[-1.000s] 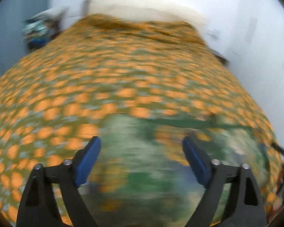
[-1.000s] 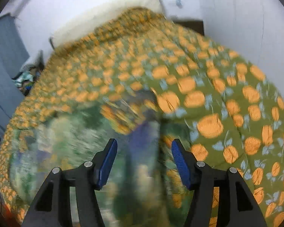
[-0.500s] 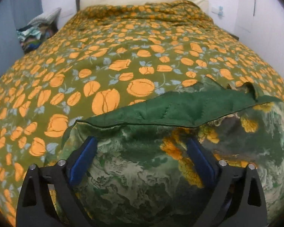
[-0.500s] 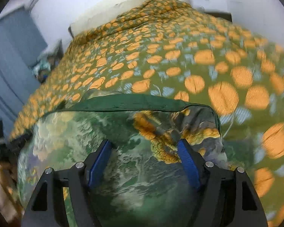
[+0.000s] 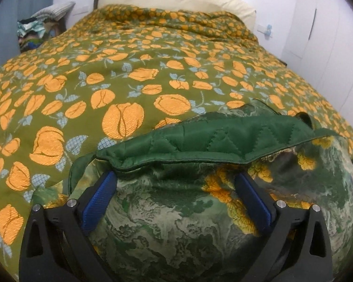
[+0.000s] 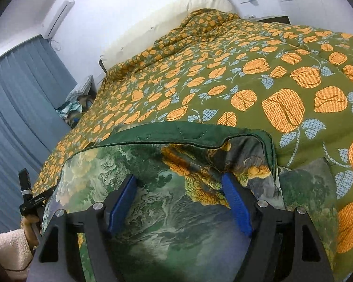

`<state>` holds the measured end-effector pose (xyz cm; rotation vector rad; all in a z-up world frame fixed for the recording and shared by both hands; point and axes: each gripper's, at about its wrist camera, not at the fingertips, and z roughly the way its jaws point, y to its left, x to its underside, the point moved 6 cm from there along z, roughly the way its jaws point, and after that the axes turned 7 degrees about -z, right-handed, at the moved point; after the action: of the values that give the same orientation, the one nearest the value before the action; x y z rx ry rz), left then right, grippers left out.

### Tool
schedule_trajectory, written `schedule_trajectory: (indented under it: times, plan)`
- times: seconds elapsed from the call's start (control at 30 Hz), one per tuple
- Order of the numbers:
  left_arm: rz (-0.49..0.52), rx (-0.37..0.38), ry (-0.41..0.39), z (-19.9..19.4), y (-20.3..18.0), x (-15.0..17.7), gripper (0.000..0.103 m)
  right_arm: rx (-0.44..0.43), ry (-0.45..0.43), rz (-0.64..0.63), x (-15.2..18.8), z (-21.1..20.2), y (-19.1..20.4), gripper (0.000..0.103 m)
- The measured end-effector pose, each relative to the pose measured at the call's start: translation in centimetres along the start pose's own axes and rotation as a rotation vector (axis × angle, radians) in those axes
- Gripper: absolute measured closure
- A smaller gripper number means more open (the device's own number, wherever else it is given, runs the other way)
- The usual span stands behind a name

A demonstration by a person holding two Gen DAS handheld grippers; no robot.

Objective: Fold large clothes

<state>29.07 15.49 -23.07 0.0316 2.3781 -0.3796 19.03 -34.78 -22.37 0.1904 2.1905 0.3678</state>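
Note:
A large quilted garment (image 5: pixel 200 223) with a green landscape print and plain dark green lining (image 5: pixel 223 141) lies on the bed near its foot; its far edge is turned back so the lining shows. It also shows in the right wrist view (image 6: pixel 171 199). My left gripper (image 5: pixel 176 188) is open, low over the garment's left part, jaws wide apart with fabric between them. My right gripper (image 6: pixel 180 188) is open, low over the garment's right part near its corner (image 6: pixel 266 155). The left gripper's body (image 6: pixel 28 199) and the hand holding it show at the left edge.
The bed is covered by an olive bedspread with orange flowers (image 5: pixel 129 75). A cream headboard cushion (image 5: pixel 176 2) is at the far end. A pile of clothes (image 5: pixel 35 33) sits by the bed's far left, next to blue curtains (image 6: pixel 16 117). White wall and cupboards (image 5: pixel 317 35) are on the right.
Both grippers have come down closer to the garment and steadied; the earlier views were blurred. The garment now lies spread on the bed with its edge turned back. Both jaws stay open.

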Motion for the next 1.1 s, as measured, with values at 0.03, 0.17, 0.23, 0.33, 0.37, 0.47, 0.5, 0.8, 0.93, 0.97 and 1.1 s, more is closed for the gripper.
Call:
schedule_trajectory:
  times: [0.03, 0.17, 0.23, 0.33, 0.37, 0.47, 0.5, 0.8, 0.93, 0.97, 1.1]
  plan:
    - [0.007, -0.018, 0.018, -0.1, -0.3, -0.2, 0.001, 0.001, 0.001, 0.0, 0.0, 0.0, 0.0, 0.028]
    - [0.037, -0.108, 0.165, -1.5, -1.4, -1.3, 0.002, 0.02, 0.034, -0.004, -0.3, -0.2, 0.2, 0.028]
    - [0.045, -0.115, 0.171, -5.2, -2.6, -2.7, 0.005, 0.041, 0.087, -0.003, -0.9, -0.6, 0.3, 0.028]
    - [0.095, -0.01, 0.085, -12.7, -6.2, -3.4, 0.001, 0.097, 0.096, 0.013, -2.6, -3.8, 1.1, 0.028]
    - [0.123, 0.037, 0.073, -14.9, -7.7, -2.8, 0.001, 0.107, 0.072, 0.004, -3.3, -5.7, 1.7, 0.028]
    - [0.22, 0.167, 0.166, -17.0, -13.0, 3.0, 0.001, 0.107, 0.013, -0.061, -4.4, -11.3, 4.3, 0.028]
    - [0.257, 0.165, 0.212, -16.0, -14.3, 5.7, 0.0, 0.096, -0.014, -0.078, -4.4, -13.4, 5.3, 0.028]
    - [0.273, -0.032, 0.237, -5.2, -17.2, 6.4, 0.0, 0.028, -0.227, -0.105, 2.6, -22.0, 10.1, 0.021]
    - [0.283, -0.07, 0.257, -1.5, -18.0, 2.9, 0.0, -0.003, -0.186, -0.18, 3.3, -20.5, 10.7, 0.021]
    - [0.275, -0.084, 0.258, -0.5, -17.9, 2.2, 0.0, 0.001, -0.195, -0.201, 2.9, -20.3, 10.7, 0.021]
    - [0.194, -0.141, 0.26, 3.5, -16.9, 0.4, 0.0, -0.03, -0.188, -0.186, 2.7, -19.3, 10.0, 0.021]
